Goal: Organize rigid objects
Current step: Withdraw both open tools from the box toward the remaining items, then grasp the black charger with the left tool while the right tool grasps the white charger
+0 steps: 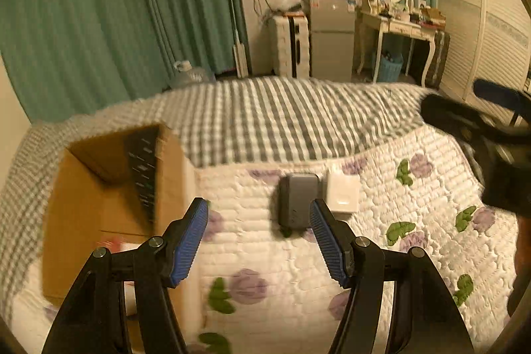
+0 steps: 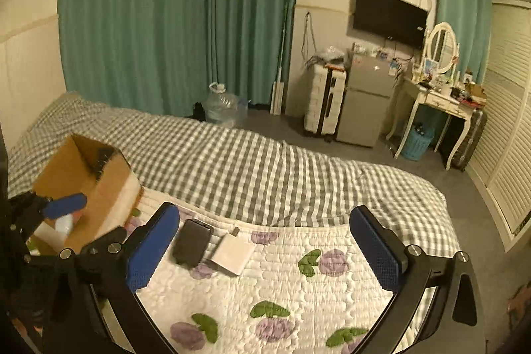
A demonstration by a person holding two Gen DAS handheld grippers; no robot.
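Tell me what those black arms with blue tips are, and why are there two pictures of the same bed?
Those are two hand-held grabbers, like big tongs. A person holds one in each hand, and each carries a small camera looking out along its two fingers. That gives two pictures: one from the left gripper, one from the right gripper. Both stand open and hold nothing. The blue parts are soft pads for gripping. On the flowered quilt lie a dark grey flat device and a white charger block side by side. To their left stands an open cardboard box with some things already in it, including a dark remote control. In the right picture, the left grabber shows by the box.
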